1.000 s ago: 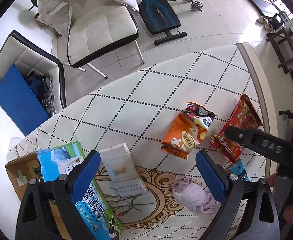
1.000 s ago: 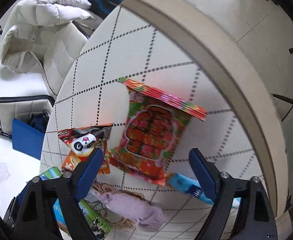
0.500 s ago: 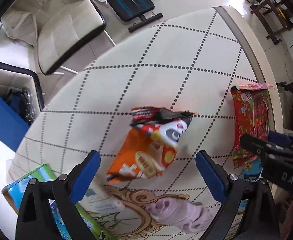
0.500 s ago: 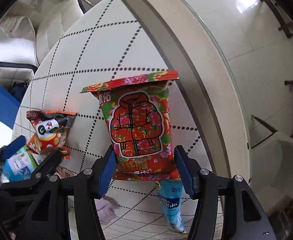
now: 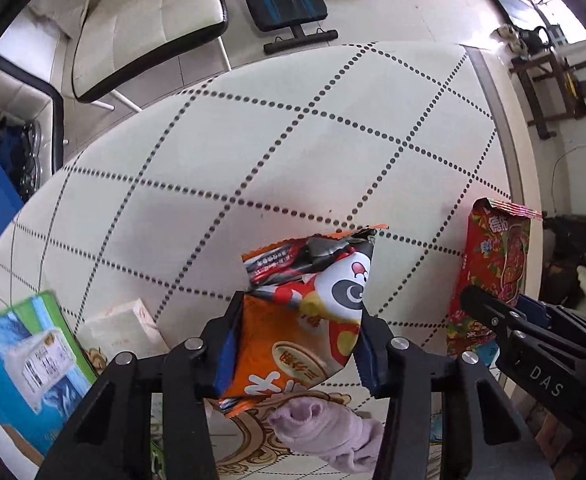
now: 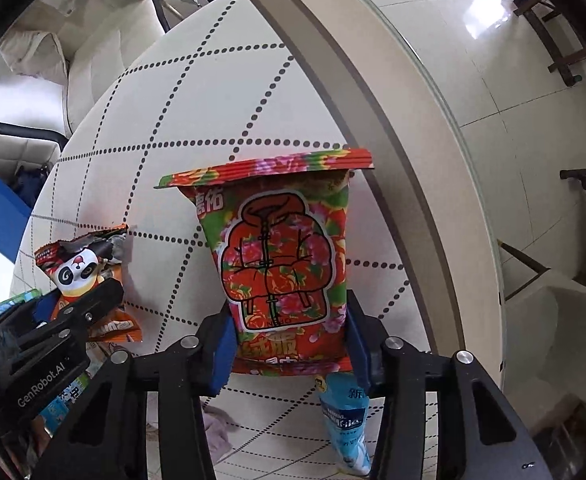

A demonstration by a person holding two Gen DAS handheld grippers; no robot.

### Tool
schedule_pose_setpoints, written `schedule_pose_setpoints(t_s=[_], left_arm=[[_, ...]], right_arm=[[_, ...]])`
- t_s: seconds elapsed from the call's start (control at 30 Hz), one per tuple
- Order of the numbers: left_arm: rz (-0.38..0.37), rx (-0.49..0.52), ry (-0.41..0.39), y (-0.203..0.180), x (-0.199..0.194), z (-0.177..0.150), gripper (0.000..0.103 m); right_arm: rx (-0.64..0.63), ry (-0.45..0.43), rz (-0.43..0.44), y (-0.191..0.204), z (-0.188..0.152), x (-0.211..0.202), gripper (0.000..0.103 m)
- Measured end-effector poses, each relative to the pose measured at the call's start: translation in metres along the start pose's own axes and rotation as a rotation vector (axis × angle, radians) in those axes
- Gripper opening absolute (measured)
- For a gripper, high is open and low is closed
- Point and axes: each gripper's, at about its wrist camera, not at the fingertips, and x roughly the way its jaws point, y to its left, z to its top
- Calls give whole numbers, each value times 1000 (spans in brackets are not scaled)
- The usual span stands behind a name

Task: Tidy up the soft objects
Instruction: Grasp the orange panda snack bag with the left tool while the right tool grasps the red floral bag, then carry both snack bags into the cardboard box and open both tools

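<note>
Left wrist view: the left tool (image 5: 297, 344) points down with its jaws closing against both sides of the orange panda snack bag (image 5: 305, 320), which sits near the middle of the worktop (image 5: 253, 152), whose far half is bare and whose rim curves past on the right. Right wrist view: the right tool (image 6: 289, 344) is closing its jaws on the lower sides of the red flowered bag (image 6: 281, 256), which lies just inside the rim; a blue packet (image 6: 345, 420) beneath is partly hidden. A purple cloth (image 5: 325, 432) and a blue-green box (image 5: 29, 364) are cut off by the tool; white chairs (image 5: 141, 24) stand on the tiled floor (image 6: 453, 32).
</note>
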Motion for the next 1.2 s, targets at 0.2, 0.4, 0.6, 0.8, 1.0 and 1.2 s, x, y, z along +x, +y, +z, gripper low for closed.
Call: schedule_pose_setpoints(t_s=[0.2, 0.4, 0.6, 0.8, 1.0, 1.2], left_arm=[[-79, -71, -80, 13, -37, -32, 45], [-152, -110, -219, 44, -111, -84, 45], [-169, -172, -326, 119, -176, -154, 45], [-100, -269, -333, 226, -200, -213, 45], [-20, -359, -262, 321, -173, -231, 45], [0, -394, -189, 379, -128, -218, 45]], right_arm=[[-50, -46, 50, 21, -39, -28, 48], [-158, -112, 116, 61, -89, -84, 48], [-303, -141, 185, 139, -147, -130, 48], [-448, -118, 222, 248, -226, -132, 48], [-480, -66, 164, 337, -276, -80, 48], [-454, 9, 88, 372, -290, -18, 48]])
